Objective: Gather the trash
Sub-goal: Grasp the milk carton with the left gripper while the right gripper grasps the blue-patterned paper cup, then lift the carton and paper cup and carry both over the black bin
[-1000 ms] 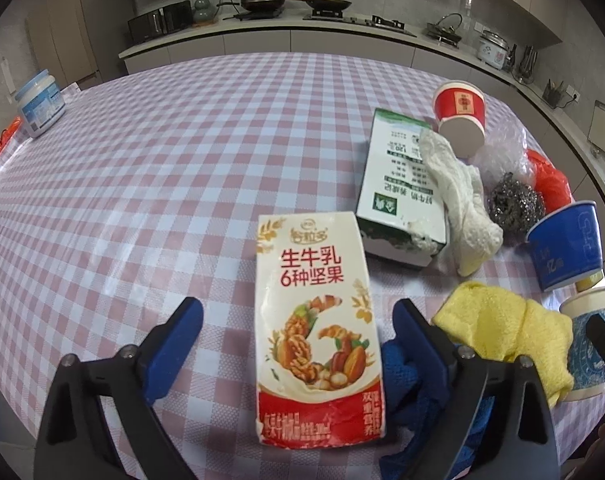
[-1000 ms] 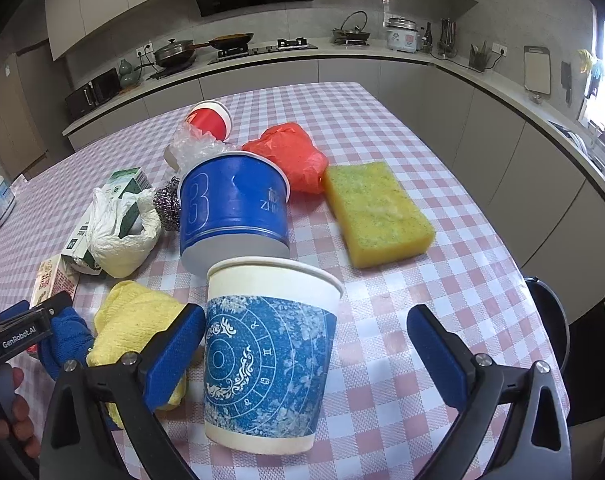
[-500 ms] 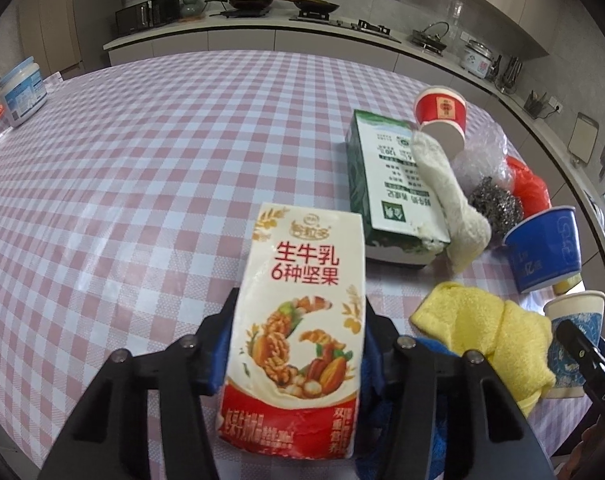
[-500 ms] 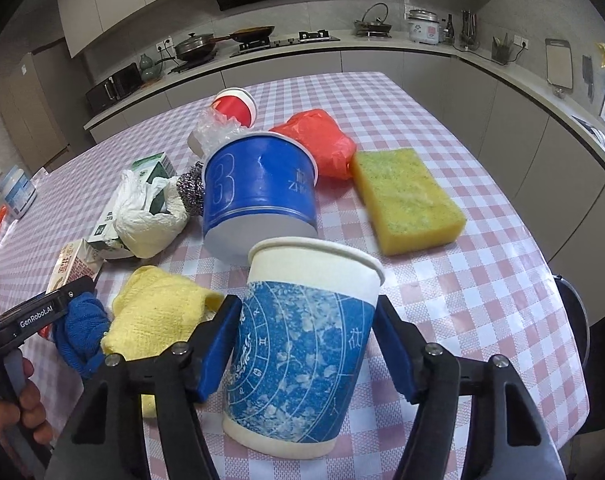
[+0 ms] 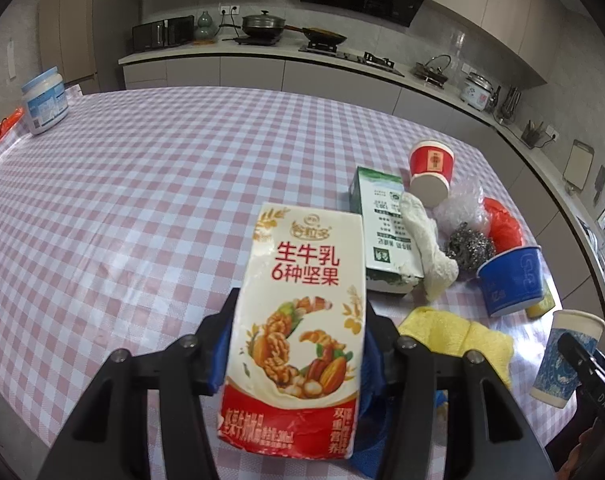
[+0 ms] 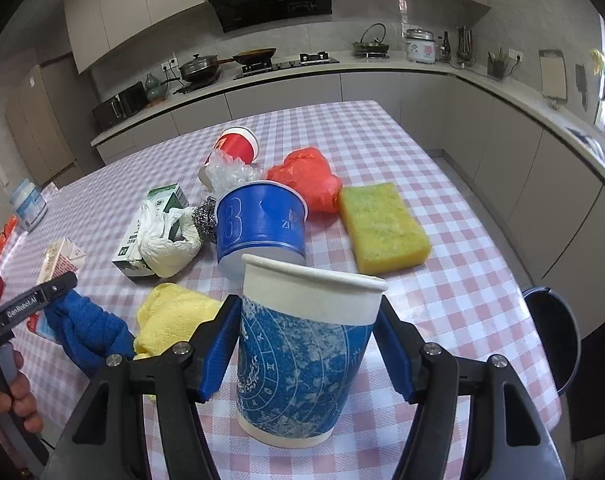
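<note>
My left gripper (image 5: 296,340) is shut on a cream and red milk carton (image 5: 298,320) printed with nuts, and holds it off the checked tablecloth (image 5: 142,200). Its blue pads press both sides of the carton. My right gripper (image 6: 306,340) is shut on a blue patterned paper cup (image 6: 302,360) with a white rim, lifted slightly and tilted. The same cup (image 5: 562,356) shows at the right edge of the left wrist view. The carton (image 6: 58,260) appears at the far left of the right wrist view, above the left gripper's black arm.
Still on the table: a green and white carton (image 5: 382,232) under a crumpled white bag (image 5: 426,248), a red cup (image 5: 430,172), steel wool (image 5: 468,246), a blue bowl (image 6: 260,224), a red bag (image 6: 306,178), a yellow sponge (image 6: 382,228), a yellow cloth (image 6: 174,316), a blue cloth (image 6: 86,328). A dark bin (image 6: 554,340) stands past the table's right edge.
Both grippers closed from wide open, the left on the milk carton, the right on the patterned cup. Both then rose, lifting their objects off the table.
</note>
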`<state>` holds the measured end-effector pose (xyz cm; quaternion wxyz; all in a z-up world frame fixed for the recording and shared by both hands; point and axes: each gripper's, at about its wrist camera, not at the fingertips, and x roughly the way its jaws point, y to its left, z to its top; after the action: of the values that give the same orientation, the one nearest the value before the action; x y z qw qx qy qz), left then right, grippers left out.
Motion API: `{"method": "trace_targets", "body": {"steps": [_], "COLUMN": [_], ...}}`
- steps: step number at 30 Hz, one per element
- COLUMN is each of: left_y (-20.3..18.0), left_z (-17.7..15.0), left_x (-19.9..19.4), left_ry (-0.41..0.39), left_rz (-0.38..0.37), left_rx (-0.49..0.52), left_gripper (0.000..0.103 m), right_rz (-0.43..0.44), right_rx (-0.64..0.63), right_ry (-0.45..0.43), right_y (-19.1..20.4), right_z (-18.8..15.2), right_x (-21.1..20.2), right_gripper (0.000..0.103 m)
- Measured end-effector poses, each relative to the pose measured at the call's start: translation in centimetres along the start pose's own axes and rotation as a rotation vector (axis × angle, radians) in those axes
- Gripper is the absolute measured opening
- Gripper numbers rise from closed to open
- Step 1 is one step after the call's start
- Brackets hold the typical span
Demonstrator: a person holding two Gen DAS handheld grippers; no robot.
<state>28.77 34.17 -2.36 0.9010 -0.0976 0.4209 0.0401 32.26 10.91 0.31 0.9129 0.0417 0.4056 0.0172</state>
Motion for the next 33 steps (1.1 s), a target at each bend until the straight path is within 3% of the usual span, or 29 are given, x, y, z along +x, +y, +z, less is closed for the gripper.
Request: {"method": "trace_targets", "body": {"steps": [7, 11, 15, 18, 20, 29, 33], "left_y": [-0.2, 0.9, 1.2, 1.2, 1.5, 4.3, 3.7], "left_z": [-1.3, -1.6, -1.2, -1.2, -1.3, -0.8, -0.5], "left_x": [1.6, 2.9, 3.0, 3.5, 3.8, 2.1, 0.6], "left_ry": [0.056, 0.109, 0.092, 0.099, 0.113, 0.05, 0.012], "left_rz": [0.026, 0.027, 0.022, 0.014, 0.002, 0.016, 0.006], "left_rx": [0.015, -0.028, -0.03, -0.004, -0.009, -0.082, -0.066], "left_gripper": [0.059, 0.065, 0.075, 0.073, 0.059, 0.057, 0.057], "right_rz": [0.001, 0.001, -0.002, 0.0, -0.004, 0.0, 0.008], "right_rx": [-0.008, 0.002, 0.002, 0.006, -0.001, -0.025, -0.034], "right_ry": [0.033, 0.05, 0.062, 0.074, 0.076, 0.033, 0.021], "right_y": [0.3, 0.2, 0.5, 0.7, 1.0, 2.1, 2.2], "right_z": [-1.0, -1.4, -1.5, -1.5, -1.6, -1.0, -0.8], "right_x": [0.8, 1.6, 2.1, 2.4, 2.5, 1.7, 1.3], "right_gripper": [0.067, 0.067, 0.07, 0.07, 0.069, 0.067, 0.066]}}
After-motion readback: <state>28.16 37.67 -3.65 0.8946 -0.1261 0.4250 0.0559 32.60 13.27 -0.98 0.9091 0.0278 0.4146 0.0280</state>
